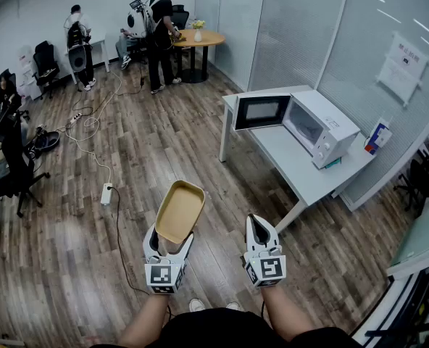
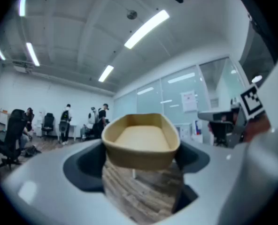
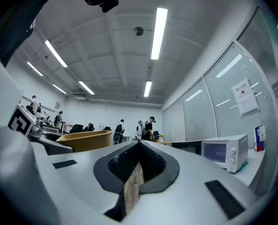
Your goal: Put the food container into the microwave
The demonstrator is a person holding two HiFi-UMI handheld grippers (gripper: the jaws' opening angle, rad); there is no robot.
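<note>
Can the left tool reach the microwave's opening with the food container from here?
Probably not yet. The left tool holds the food container well short of the microwave, with floor between. The door stands open and nothing blocks the path, so walking closer should do.

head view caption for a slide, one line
Left gripper holds the tan food container, right gripper shut and empty, open microwave on the white table ahead.
</note>
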